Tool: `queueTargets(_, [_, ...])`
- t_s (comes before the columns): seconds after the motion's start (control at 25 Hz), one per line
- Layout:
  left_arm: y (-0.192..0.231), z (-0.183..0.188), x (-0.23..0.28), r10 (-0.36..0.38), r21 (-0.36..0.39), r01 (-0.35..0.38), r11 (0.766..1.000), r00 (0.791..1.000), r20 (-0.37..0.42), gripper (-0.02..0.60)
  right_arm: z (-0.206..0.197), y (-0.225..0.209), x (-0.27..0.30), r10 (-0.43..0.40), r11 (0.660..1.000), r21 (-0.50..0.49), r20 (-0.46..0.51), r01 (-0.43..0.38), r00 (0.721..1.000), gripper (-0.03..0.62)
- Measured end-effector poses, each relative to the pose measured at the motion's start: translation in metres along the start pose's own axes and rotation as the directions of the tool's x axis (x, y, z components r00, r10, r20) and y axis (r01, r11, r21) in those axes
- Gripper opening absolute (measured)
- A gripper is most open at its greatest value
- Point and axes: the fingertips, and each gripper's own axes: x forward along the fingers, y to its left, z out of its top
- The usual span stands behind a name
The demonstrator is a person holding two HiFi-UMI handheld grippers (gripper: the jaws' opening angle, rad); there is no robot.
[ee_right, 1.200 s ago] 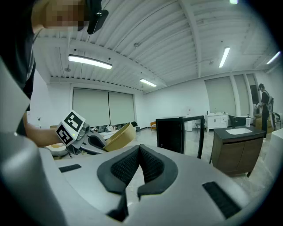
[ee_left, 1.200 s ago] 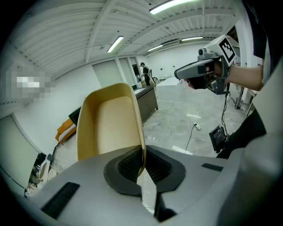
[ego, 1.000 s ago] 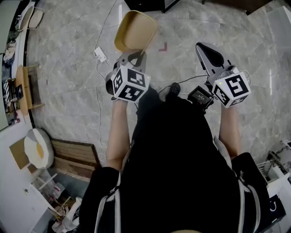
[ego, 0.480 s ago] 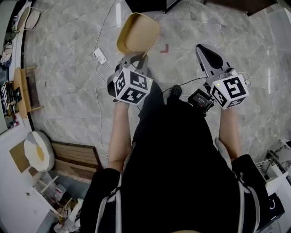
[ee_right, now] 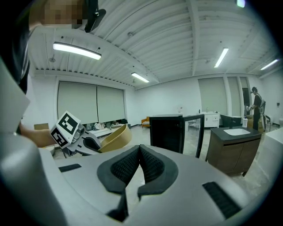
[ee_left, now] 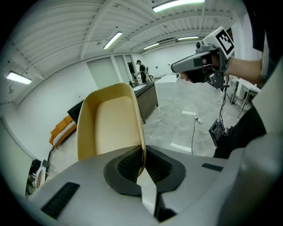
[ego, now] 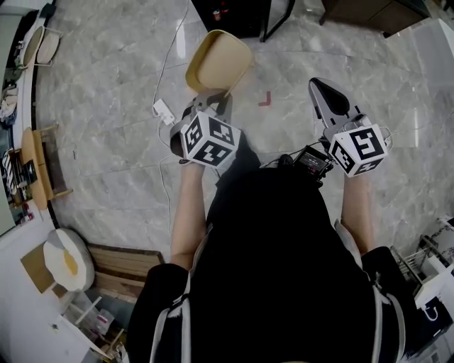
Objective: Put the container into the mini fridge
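Observation:
The container (ego: 217,61) is a shallow tan tray, held out over the marble floor by one rim. My left gripper (ego: 211,99) is shut on that rim; in the left gripper view the thin tan wall (ee_left: 142,150) is pinched between the ribbed pads. The container (ee_right: 116,137) also shows at the left of the right gripper view. My right gripper (ego: 323,91) is shut with nothing between its jaws, to the right of the left one. The black mini fridge (ee_right: 166,131) stands ahead with its glass door (ee_right: 193,132) swung open; its lower part (ego: 230,14) shows at the top of the head view.
A white power strip (ego: 163,110) and cable lie on the floor left of the container. A red corner mark (ego: 265,99) is on the floor near the fridge. A dark wooden cabinet (ee_right: 230,150) stands right of the fridge. A person (ee_right: 255,106) stands far right.
Both grippers and the container have shifted forward toward the fridge, whose base and open door have come into the head view at the top. Both grippers stay shut.

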Motion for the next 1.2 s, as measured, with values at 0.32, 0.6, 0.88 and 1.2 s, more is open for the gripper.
queueTargets(0.32, [0.049,-0.020,0.029,-0.085,0.058,0.086,0.995,0.996,-0.022,0.037,0.012,-0.001,0.045,-0.102,0.994,0.045,0.006,0.102,0.995,0.018])
queueTargets(0.6, [0.054,-0.017,0.057,-0.140,0.074,0.143,0.987,0.989,-0.038,0.037,0.006,-0.015,0.064,-0.110,0.992,0.055,-0.020,0.111,0.994,0.018])
queueTargets(0.88, [0.089,0.004,0.085,-0.126,0.050,0.128,0.990,0.991,-0.052,0.037,0.019,-0.054,0.103,-0.084,0.994,0.066,0.007,0.083,0.996,0.018])
queueTargets(1.2, [0.133,0.056,0.125,-0.095,0.040,0.098,0.994,0.993,-0.068,0.037,0.046,-0.121,0.147,-0.036,0.998,0.051,0.042,0.034,0.998,0.018])
